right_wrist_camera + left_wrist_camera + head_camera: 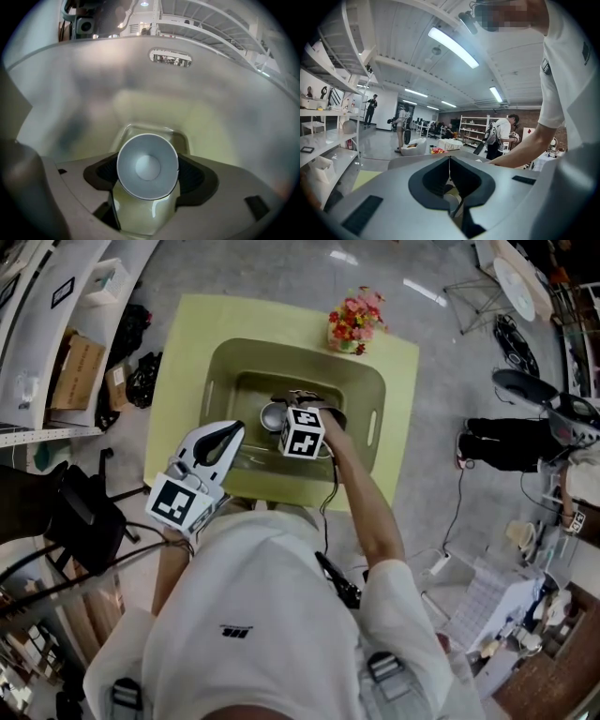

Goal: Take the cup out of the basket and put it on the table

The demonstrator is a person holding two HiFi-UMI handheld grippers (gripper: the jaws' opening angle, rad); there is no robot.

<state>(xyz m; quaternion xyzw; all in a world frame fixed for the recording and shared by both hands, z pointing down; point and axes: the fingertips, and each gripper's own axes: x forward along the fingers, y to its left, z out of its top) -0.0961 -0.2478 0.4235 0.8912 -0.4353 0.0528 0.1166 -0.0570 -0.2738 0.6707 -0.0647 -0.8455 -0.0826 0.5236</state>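
Observation:
The cup stands upright on the floor of the olive-green basket, which rests on the yellow table. My right gripper reaches down into the basket. In the right gripper view the cup shows its pale inside and glossy wall. It sits between the jaws of my right gripper, and the dark pads lie against both its sides. The basket wall curves behind it. My left gripper hangs outside the basket's near edge, close to my body. In its own view my left gripper is shut and holds nothing.
A pot of red and pink flowers stands on the table behind the basket. Shelves and bags line the floor at the left. Cables, stands and a work table are at the right. People stand in the room beyond.

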